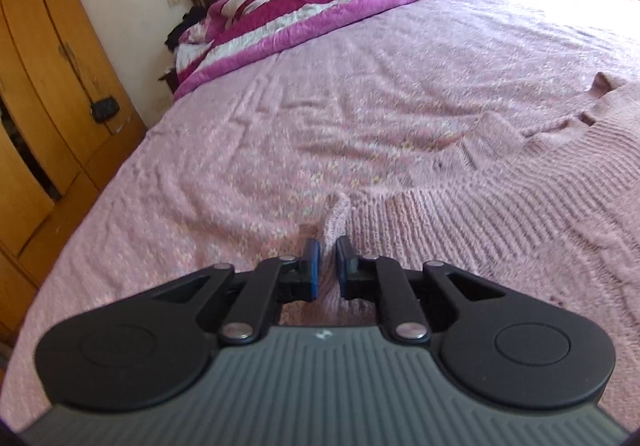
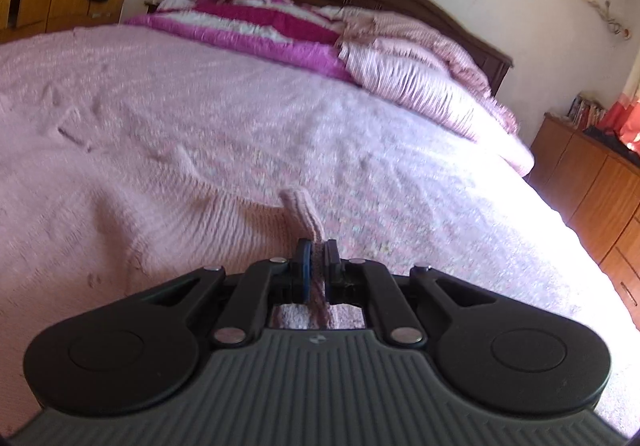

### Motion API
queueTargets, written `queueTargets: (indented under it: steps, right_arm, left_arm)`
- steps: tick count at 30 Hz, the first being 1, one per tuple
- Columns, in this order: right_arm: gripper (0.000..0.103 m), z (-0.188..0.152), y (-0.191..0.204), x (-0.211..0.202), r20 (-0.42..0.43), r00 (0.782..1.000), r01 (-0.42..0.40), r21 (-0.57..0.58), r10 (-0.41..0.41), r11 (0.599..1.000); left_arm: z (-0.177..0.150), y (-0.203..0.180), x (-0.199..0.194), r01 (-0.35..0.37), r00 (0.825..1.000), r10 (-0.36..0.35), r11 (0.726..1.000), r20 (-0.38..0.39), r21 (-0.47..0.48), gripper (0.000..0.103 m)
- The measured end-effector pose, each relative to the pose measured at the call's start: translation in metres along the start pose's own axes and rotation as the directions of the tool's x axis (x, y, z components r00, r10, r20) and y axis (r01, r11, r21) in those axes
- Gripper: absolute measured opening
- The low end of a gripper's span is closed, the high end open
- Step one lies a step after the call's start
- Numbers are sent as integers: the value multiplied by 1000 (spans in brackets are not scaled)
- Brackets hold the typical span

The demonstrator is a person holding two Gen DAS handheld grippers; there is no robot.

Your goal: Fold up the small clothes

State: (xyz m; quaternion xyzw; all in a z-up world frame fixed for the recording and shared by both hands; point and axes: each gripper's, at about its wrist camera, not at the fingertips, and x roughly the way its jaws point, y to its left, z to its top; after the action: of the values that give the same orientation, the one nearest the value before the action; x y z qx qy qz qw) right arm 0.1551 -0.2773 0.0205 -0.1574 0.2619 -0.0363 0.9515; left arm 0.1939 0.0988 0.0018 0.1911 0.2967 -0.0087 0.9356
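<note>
A pink ribbed knit sweater (image 1: 500,206) lies spread on the bed, to the right in the left wrist view and to the left in the right wrist view (image 2: 168,206). My left gripper (image 1: 328,246) is shut on a pinched edge of the sweater, which sticks up as a ridge between the blue pads (image 1: 313,254). My right gripper (image 2: 316,248) is shut on another edge of the sweater, with a fold of knit rising just ahead of the fingers. Both grippers are low over the bed.
The bed is covered by a pink bedspread (image 1: 280,118). Folded magenta-and-white quilts (image 1: 288,18) and pink pillows (image 2: 420,62) lie at the headboard. A wooden wardrobe (image 1: 40,86) stands left of the bed. A wooden cabinet (image 2: 592,190) stands at the right.
</note>
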Motion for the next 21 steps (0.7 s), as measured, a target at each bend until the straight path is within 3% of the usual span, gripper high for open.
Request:
queueTargets:
  steps: [3,11,14,18,21]
  right_arm:
    - [6,-1,-5,15,-41,999,-11,32,12,999]
    - [8,6,-33,6,-38,999,-21,208,29,978]
    - [15,5,-56,-10,-29,995,-76,351,92,933]
    - [29,-6,-77,-24,-39,976,-166,497,213,852]
    - [29,-22,-83,-33,-53,957,-204,574,284,793]
  left_arm:
    - [-1,1,1,1,1000,-1,1000,-2,-12,15]
    - [6,21,-21,41,999,-41,994,-3,-104,36]
    - [3,25,-37,65,998,-64,992,16,-107,47]
    - [-4,25,-56,96,995,-95,988,12,-118,47]
    - [-11,22,-68,118,993,-118,985,5,-122,47]
